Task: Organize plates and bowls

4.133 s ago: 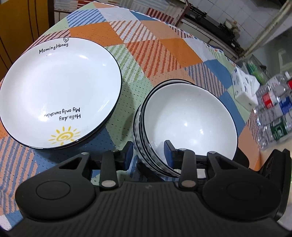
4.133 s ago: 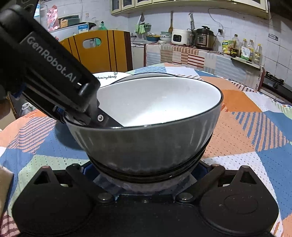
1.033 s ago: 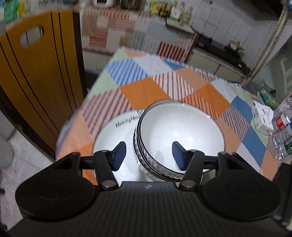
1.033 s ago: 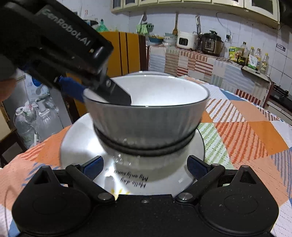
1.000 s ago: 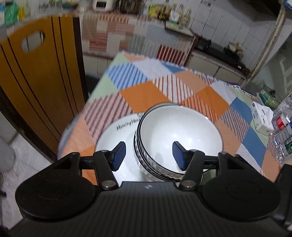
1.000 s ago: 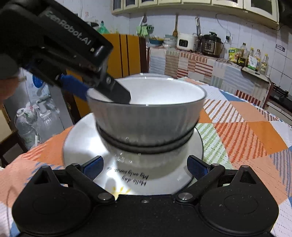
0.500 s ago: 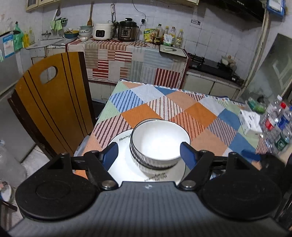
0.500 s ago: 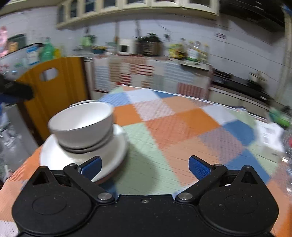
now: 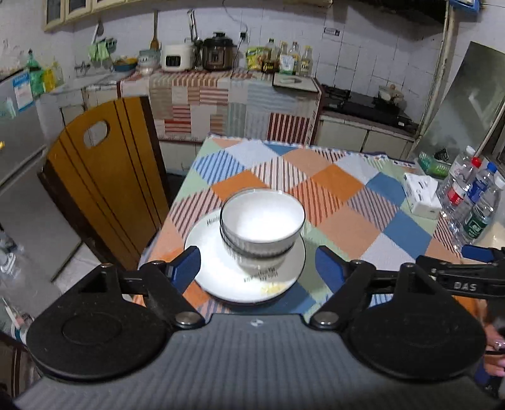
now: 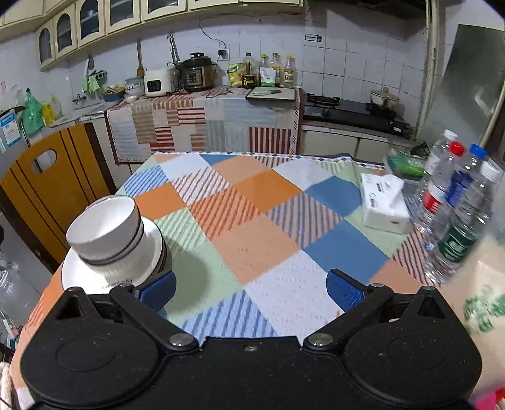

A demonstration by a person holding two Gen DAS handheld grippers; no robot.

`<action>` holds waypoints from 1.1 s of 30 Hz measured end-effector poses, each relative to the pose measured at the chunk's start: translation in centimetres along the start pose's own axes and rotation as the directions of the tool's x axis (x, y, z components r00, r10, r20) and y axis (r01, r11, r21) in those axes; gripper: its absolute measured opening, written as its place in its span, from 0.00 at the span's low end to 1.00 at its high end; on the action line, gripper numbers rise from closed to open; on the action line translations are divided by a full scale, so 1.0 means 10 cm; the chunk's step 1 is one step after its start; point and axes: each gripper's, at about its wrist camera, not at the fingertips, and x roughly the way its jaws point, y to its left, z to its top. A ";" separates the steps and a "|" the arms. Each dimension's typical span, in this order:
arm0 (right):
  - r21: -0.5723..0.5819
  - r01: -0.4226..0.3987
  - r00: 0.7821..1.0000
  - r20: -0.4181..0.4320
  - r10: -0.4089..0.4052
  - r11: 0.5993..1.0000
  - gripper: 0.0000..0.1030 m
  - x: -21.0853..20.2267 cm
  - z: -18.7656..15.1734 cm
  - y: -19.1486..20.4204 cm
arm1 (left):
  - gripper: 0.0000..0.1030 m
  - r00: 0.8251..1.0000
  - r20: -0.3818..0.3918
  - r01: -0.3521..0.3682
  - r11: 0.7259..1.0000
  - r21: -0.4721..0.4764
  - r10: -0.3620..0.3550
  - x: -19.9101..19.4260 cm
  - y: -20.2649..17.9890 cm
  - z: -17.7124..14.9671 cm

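Kitchen table (image 9: 353, 220) | left tongs (image 9: 257, 263) — just been spreading, empty | right tongs (image 10: 251, 290) — spread, empty

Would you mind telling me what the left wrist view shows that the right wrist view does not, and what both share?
Only the left wrist view shows the right gripper from outside, at its right edge, the hand low beside it, and the open left gripper, its jaws just opened wider, nothing between them.

Only the right wrist view shows the open, empty right gripper's own fingers and the wall cabinets.

Both show the stacked bowls on the plate, the tissue pack and the water bottles.
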 end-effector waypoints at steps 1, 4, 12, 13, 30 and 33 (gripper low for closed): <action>0.000 -0.004 1.000 -0.005 0.004 1.000 1.00 -0.04 -0.01 0.00 | 0.79 1.000 -0.011 0.005 1.000 -0.004 -0.005 0.00 0.01 -0.04; 0.011 -0.004 1.000 -0.021 0.004 1.000 1.00 -0.19 -0.07 -0.03 | 0.86 1.000 -0.031 -0.004 1.000 -0.007 0.004 0.01 0.01 -0.13; 0.035 0.012 0.999 -0.035 -0.010 0.999 1.00 -0.49 -0.14 -0.01 | 0.95 0.999 -0.040 -0.005 0.999 0.045 0.007 -0.02 -0.11 -0.26; 0.034 0.018 0.999 -0.037 -0.016 0.999 1.00 -0.51 -0.15 0.00 | 0.97 0.999 -0.038 -0.009 0.999 0.053 0.011 -0.02 -0.14 -0.27; -0.045 0.045 0.996 -0.080 -0.049 0.998 1.00 -0.61 -0.18 0.17 | 0.98 0.997 -0.061 -0.037 0.992 0.118 0.045 -0.01 -0.33 -0.33; -0.070 0.044 0.995 -0.085 -0.050 0.997 1.00 -0.61 -0.20 0.19 | 0.98 0.996 -0.075 -0.041 0.991 0.124 0.050 0.00 -0.34 -0.33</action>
